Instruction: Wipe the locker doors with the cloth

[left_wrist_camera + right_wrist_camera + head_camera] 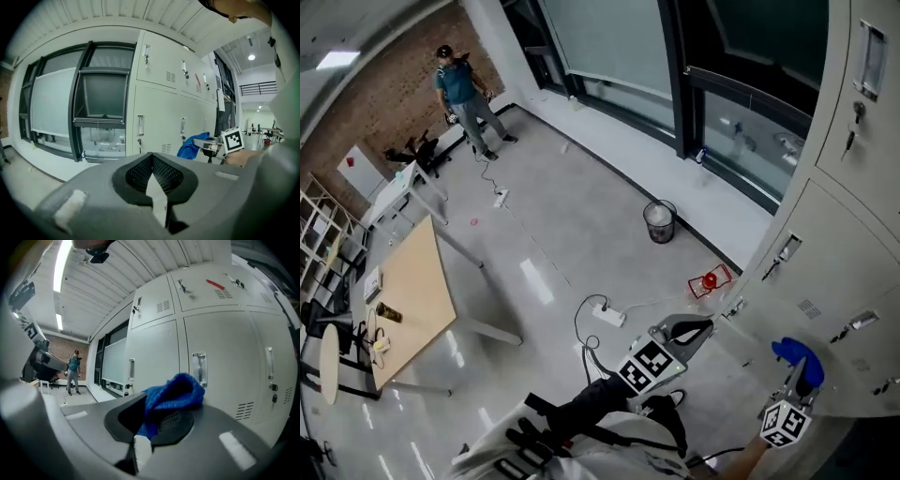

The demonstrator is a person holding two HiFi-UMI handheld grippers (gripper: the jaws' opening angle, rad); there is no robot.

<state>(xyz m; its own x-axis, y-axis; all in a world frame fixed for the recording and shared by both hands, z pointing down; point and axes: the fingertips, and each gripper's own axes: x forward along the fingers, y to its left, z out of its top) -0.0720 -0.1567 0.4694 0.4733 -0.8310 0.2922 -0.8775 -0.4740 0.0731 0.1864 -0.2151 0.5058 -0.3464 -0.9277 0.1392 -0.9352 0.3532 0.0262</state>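
Right gripper (157, 423) clamped on blue cloth (176, 392), lower right of head view, near locker doors (839, 253); contact unclear. Left gripper (152, 172) jaws together, empty, lower centre. Open floor (572, 206) left of lockers.

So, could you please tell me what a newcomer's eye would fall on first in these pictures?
The bright blue cloth stands out most, bunched in the jaws of the right gripper in front of the pale grey metal locker doors. The left gripper is shut on nothing, pointing at the same bank of lockers. Far across the glossy grey floor, a person in a teal top stands by the brick wall.
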